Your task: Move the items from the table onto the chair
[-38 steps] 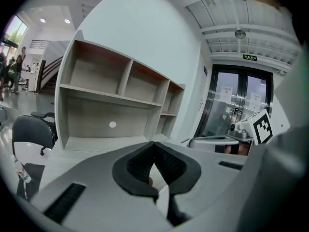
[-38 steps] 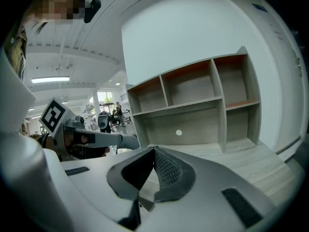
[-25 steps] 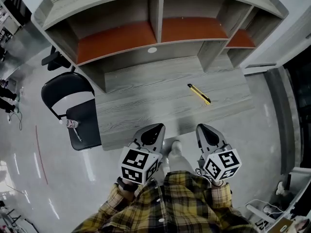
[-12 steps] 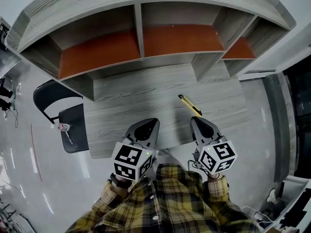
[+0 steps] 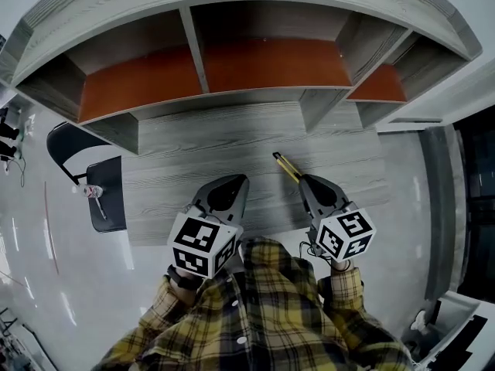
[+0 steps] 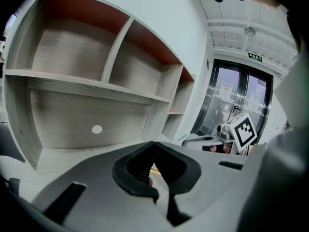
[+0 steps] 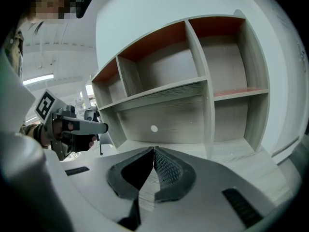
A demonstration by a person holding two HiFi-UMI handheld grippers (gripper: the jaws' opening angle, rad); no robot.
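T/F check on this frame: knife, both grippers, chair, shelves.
1. The knife lies on the table. True.
2. The right gripper holds the knife. False: its jaws are shut on nothing, and the knife lies on the table just ahead of it.
3. The chair stands at the table's left end with a small item on its seat. True.
4. The shelves are full of boxes. False: every compartment in view is bare.
5. The left gripper is wide open. False: its jaws are together, with nothing gripped.
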